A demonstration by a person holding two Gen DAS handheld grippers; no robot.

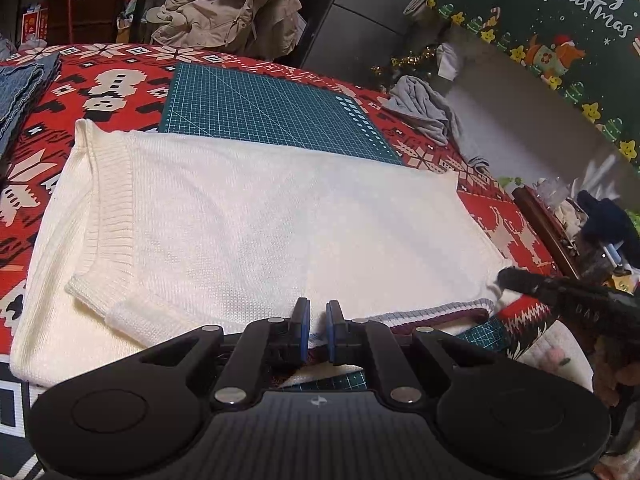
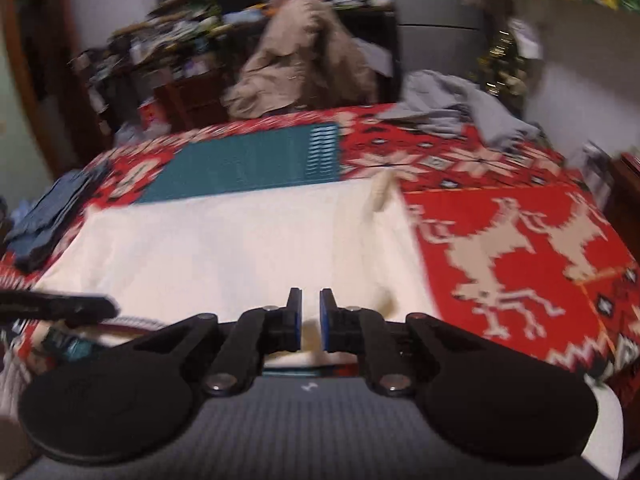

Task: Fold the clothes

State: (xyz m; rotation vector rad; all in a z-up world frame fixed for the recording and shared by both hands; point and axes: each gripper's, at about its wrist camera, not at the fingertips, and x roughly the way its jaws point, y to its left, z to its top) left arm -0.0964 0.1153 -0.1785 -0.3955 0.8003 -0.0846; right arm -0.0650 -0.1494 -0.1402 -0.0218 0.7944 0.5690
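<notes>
While the white sweater [image 1: 256,216] lies flat on the counter [image 1: 516,232], both claws float just above its near edge. The counter has a red cloth [image 2: 516,264] on it, with white deer and snowflake shapes. The sweater covers the near part of a green cutting mat [image 1: 264,104] that rests on the cloth. The sweater is spread wide, and its ribbed band [image 1: 112,200] shows on the left side in the left wrist view. One sleeve end [image 1: 128,316] is tucked over the body near that band.

The left claw [image 1: 318,330] has a small gap between its blue pads [image 1: 305,328]. Nothing is held between them. Under it a striped collar edge [image 1: 436,312] in gray and dark red peeks out at the near edge of the sweater.

The right claw [image 2: 310,318] also has a small gap, and it holds nothing. It hangs over the near right part of the sweater. The right wrist view is blurry. In the left wrist view the right claw shows as a dark bar at the right, with its tip at the near right corner of the sweater.

A stack of folded blue clothes [image 1: 24,88] sits at the far left of the counter. A crumpled gray garment [image 2: 456,108] lies at the far right. A tan coat [image 1: 232,8] hangs behind the counter.
</notes>
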